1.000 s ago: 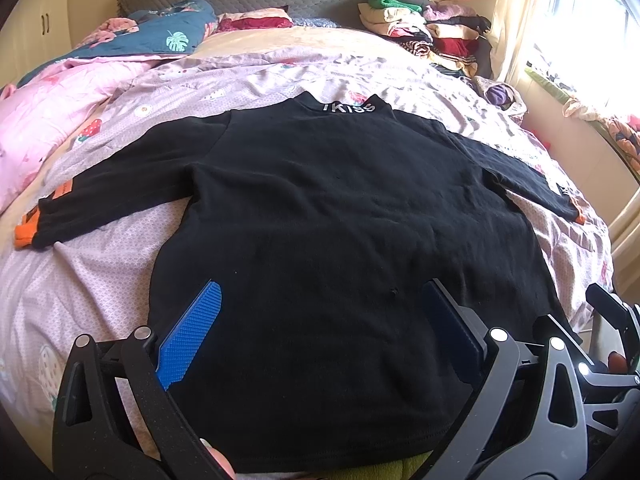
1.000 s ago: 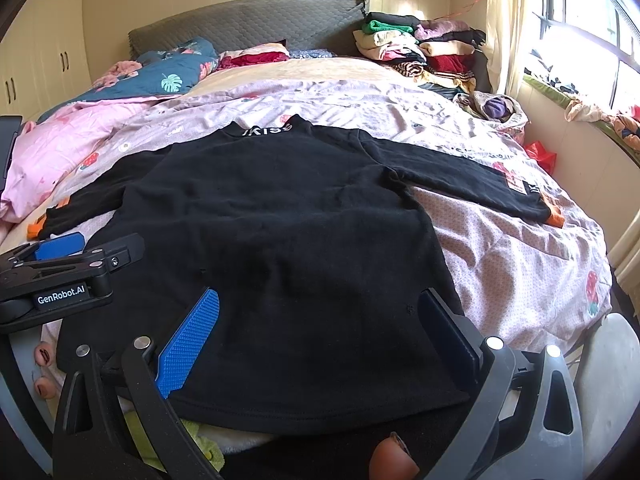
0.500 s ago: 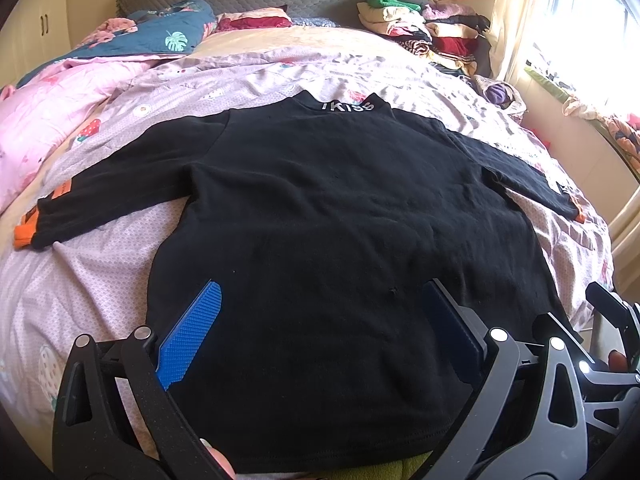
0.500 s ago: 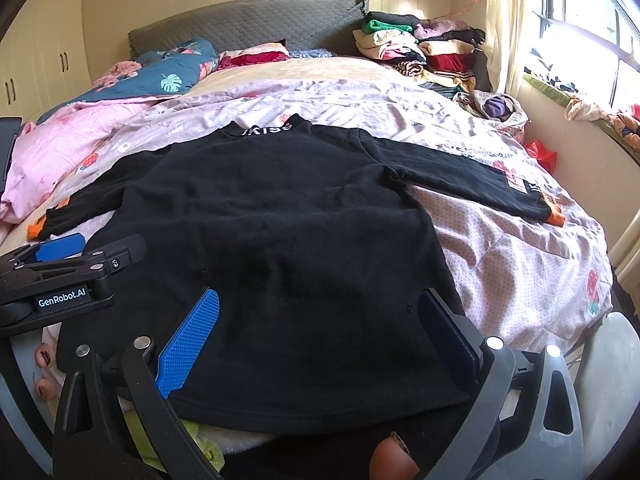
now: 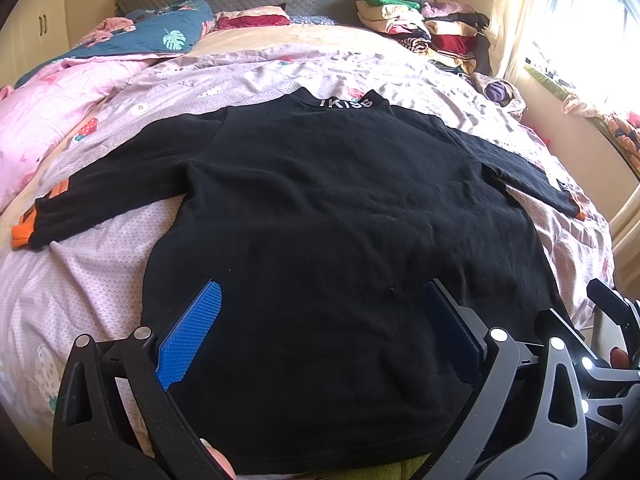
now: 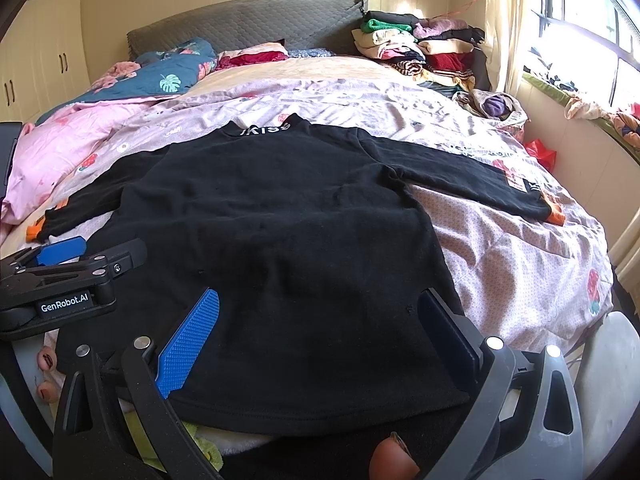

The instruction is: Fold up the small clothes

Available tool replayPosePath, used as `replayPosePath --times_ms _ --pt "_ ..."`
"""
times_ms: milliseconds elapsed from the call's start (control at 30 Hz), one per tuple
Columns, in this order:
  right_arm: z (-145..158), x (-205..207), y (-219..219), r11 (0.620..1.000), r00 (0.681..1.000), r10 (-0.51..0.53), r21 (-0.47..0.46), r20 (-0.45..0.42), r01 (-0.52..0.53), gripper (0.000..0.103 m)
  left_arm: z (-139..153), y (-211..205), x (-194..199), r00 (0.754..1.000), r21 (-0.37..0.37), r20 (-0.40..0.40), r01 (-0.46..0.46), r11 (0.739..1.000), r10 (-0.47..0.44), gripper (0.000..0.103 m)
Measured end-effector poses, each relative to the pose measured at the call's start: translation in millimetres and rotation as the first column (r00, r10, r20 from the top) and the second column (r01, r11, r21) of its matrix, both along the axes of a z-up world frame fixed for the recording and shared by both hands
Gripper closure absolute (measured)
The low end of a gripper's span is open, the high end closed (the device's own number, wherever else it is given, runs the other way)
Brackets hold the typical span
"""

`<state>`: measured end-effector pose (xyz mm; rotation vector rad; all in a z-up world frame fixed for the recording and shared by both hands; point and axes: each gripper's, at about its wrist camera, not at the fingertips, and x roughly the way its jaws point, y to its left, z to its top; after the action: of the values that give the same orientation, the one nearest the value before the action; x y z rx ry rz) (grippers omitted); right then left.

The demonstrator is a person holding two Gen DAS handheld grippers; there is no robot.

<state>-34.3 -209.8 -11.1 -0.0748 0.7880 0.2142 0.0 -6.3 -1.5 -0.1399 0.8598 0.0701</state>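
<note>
A black long-sleeved top [image 5: 332, 216] [image 6: 280, 232] lies flat and spread out on the bed, collar lettered "IKISS" at the far end, both sleeves stretched sideways with orange cuffs [image 5: 21, 235] [image 6: 556, 216]. My left gripper [image 5: 320, 336] hovers open over the hem's left half, nothing between its blue pads. My right gripper [image 6: 316, 340] hangs open over the hem's right half, also holding nothing. The left gripper's body [image 6: 60, 280] shows at the left edge of the right wrist view.
The bed carries a pink patterned sheet [image 5: 80, 288] [image 6: 512, 264], a pink quilt [image 5: 44, 120] at far left and pillows by the grey headboard [image 6: 248, 28]. A pile of folded clothes [image 6: 420, 48] sits at the far right corner. A window sill [image 6: 580, 108] runs along the right.
</note>
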Motion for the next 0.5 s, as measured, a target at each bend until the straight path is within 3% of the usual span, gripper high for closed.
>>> replayPosePath --times_ms 500 --pt "5.9 18.3 -2.9 1.000 1.000 0.018 0.021 -0.020 -0.018 0.004 -7.8 -3.2 9.6 1.000 -0.008 -0.010 -0.004 1.000 0.004 0.009"
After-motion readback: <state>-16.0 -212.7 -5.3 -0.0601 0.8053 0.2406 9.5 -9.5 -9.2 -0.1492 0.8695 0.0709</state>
